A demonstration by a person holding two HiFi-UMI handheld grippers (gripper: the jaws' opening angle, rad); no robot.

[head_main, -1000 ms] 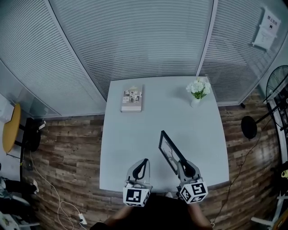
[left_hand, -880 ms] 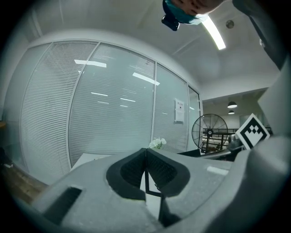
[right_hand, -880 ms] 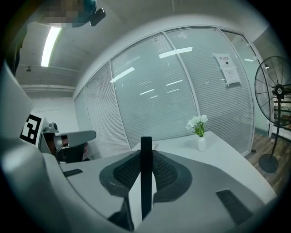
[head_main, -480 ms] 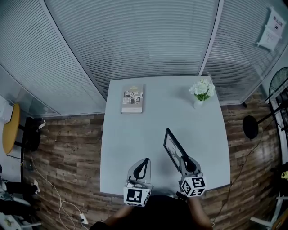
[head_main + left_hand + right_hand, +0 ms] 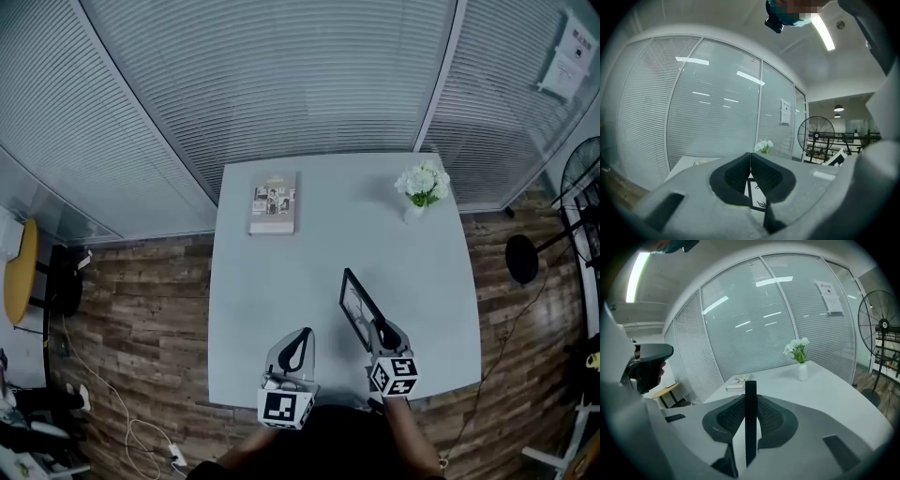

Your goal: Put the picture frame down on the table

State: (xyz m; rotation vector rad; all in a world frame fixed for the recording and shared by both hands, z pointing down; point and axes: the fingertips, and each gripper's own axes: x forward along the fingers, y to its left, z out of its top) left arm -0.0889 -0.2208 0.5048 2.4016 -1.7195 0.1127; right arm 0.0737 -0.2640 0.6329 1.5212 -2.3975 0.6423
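The black picture frame stands on edge over the near right part of the white table, its glass facing left. My right gripper is shut on its near end. In the right gripper view the frame's thin black edge runs upright between the pressed pads. I cannot tell whether its lower edge touches the table. My left gripper hovers to the left of the frame, shut and empty. In the left gripper view its tips meet, and part of the frame shows below them.
A book lies at the table's far left. A small white vase of flowers stands at the far right corner. Glass walls with blinds close off the back. A standing fan is off to the right on the wood floor.
My right gripper has come down with the frame, which now sits lower and closer to the table. The left gripper has shifted only slightly.
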